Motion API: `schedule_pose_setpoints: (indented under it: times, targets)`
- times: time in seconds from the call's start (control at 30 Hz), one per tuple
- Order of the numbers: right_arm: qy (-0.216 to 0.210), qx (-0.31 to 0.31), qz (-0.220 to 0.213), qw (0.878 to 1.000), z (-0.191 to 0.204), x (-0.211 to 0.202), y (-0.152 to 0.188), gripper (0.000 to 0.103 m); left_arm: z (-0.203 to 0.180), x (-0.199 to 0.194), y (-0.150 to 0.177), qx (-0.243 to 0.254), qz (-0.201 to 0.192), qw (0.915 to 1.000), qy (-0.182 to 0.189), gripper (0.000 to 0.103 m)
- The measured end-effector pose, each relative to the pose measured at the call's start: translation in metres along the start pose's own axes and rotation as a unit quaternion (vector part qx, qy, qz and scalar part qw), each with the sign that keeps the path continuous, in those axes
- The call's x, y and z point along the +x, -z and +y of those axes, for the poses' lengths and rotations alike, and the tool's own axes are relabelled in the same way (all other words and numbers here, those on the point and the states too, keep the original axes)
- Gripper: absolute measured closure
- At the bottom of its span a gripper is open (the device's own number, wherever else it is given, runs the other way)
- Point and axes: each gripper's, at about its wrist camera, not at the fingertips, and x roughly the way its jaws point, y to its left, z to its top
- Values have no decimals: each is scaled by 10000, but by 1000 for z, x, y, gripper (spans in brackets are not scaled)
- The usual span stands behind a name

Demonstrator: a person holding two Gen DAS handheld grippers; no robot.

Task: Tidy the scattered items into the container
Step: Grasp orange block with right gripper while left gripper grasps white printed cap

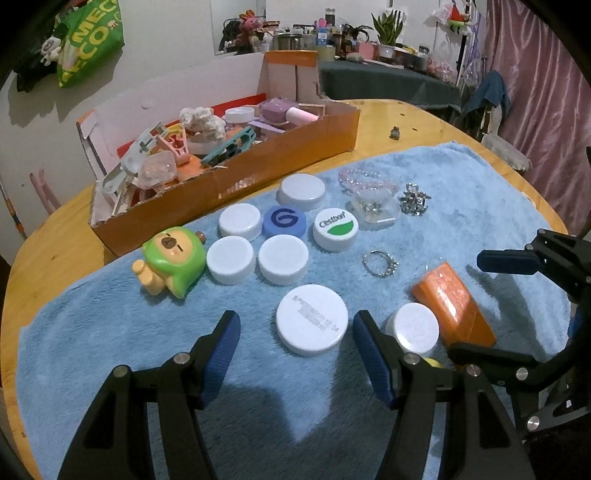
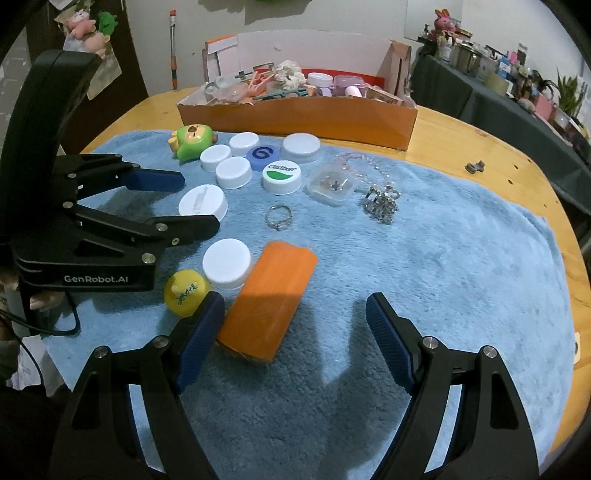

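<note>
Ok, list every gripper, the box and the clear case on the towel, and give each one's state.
left gripper: open, nothing between its pads
right gripper: open, orange block beside its left finger, not gripped
cardboard box: flaps up, open, piled with items
clear plastic case: lid on, jewellery inside
large white lid: lying flat, printed side up
green bear toy: tipped on its back

**A lived-in home room**

A wooden tabletop (image 1: 388,110) under a blue towel (image 1: 461,206), a side table crowded with jars and a potted plant (image 1: 386,26), pink curtains (image 1: 535,74), soft toys (image 2: 445,18); probably a living room.
</note>
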Motion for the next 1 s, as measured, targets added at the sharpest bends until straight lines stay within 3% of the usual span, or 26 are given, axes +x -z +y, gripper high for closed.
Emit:
schedule_pose_setpoints:
  times: [0.27,0.37,0.57,0.67,1.0]
  targets:
    - [343,188,0,9992,-27,1,2,25,-1,2,0,-3,-2,10000,59,37]
    - [294,289,-51,9991,-33,-2,1,25,0,2,0,-18,-4,10000,66,37]
    - [107,-236,-92,9996,-10,6,-9,26,-1,3,-1,-51,-21,9999,91,37]
    - [-80,-326,-3,9994,-7,14,-11,40,-2,3,0,-85,-28,9999,126,37]
    - [-214,-175,-51,9996,-20,12,-8,57,-9,0,1,-30,-119,9994,314,51]
